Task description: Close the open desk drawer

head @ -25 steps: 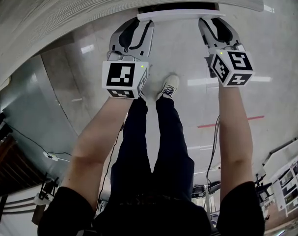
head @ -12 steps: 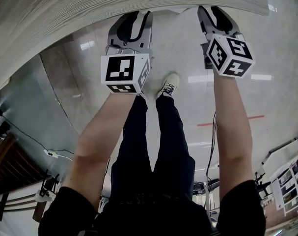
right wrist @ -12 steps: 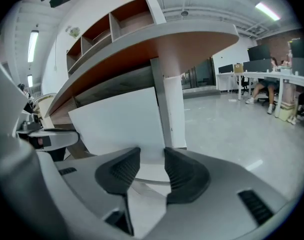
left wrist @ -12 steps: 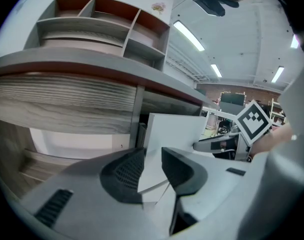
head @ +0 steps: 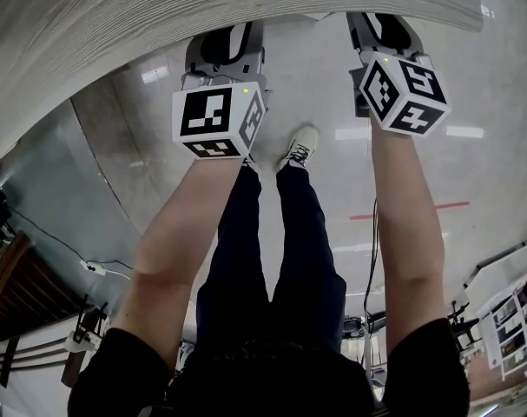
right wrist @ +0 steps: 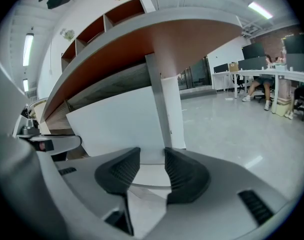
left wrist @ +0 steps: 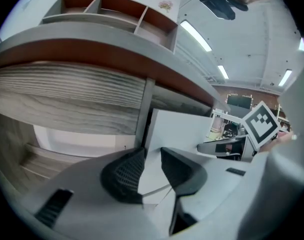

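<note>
Stood at the front edge of the desk (head: pixel 159 11), legs (head: pixel 272 259) and one pale shoe (head: pixel 299 150) over the glossy floor (head: pixel 471 172) below. Held the left gripper (left wrist: pixel 152 158) with its jaws partly apart and nothing clamped; through the gap, only the white front of the drawer (left wrist: pixel 184 126), just past the tips. Could not tell whether the tips touched it. Held the right gripper (right wrist: pixel 153 156) the same way, jaws a little wider and pads bare, with that white front filling the gap close ahead. Saw the drawer front tucked under the desk's front edge, below the reddish-brown underside of the top. Beside it, a grey upright strip (left wrist: pixel 143 109) and then a wood-grain panel (left wrist: pixel 66 99). Made out a dark slit between strip and drawer front in the left gripper view. In the head view, lost both pairs of jaw tips beneath the desk's front edge, with the drawer itself hidden there too.
</note>
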Action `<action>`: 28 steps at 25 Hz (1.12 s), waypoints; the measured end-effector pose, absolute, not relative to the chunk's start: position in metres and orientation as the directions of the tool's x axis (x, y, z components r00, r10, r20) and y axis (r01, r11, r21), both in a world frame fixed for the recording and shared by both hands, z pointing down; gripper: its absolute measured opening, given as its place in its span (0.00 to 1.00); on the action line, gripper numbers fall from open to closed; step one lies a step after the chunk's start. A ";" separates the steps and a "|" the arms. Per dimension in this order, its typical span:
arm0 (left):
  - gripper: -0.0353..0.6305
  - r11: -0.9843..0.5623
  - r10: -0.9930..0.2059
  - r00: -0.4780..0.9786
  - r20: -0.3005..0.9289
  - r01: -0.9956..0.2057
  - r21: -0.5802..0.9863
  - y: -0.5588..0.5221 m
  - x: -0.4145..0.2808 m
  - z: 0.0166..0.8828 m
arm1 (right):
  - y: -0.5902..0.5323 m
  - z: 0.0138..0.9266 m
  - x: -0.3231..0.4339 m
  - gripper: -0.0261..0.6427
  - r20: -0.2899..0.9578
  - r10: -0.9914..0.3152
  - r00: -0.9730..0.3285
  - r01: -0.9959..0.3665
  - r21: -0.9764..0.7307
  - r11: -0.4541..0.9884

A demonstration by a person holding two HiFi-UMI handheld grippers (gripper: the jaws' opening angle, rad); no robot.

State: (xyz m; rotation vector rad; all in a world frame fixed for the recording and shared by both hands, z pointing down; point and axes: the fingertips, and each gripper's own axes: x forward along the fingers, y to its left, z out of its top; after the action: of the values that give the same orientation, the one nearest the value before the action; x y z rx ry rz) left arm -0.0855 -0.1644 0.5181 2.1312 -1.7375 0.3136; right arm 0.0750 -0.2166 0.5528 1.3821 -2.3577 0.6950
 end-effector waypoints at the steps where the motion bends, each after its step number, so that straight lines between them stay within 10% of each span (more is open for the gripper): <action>1: 0.22 -0.169 -0.892 0.213 0.398 -0.975 0.144 -0.163 -0.086 0.518 | -0.216 0.553 0.075 0.29 0.498 -0.719 -0.485 -0.874 -0.246 0.419; 6: 0.16 -0.165 -0.884 0.207 0.419 -0.977 0.135 -0.154 -0.091 0.521 | -0.213 0.558 0.077 0.27 0.504 -0.706 -0.498 -0.867 -0.258 0.427; 9: 0.07 -0.182 -0.878 0.225 0.423 -0.973 0.140 -0.139 -0.092 0.515 | -0.200 0.561 0.085 0.07 0.505 -0.701 -0.504 -0.863 -0.315 0.394; 28: 0.07 -0.490 -0.746 0.539 0.392 -0.842 0.226 -0.026 -0.067 0.388 | -0.065 0.408 0.056 0.06 0.411 -0.643 -0.646 -0.762 -0.405 0.506</action>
State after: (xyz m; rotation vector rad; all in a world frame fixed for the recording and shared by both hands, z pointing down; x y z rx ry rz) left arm -0.0670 -0.0263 0.3883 2.3905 -1.3000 0.3396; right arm 0.0555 -0.0653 0.4081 1.2022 -2.5411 0.8375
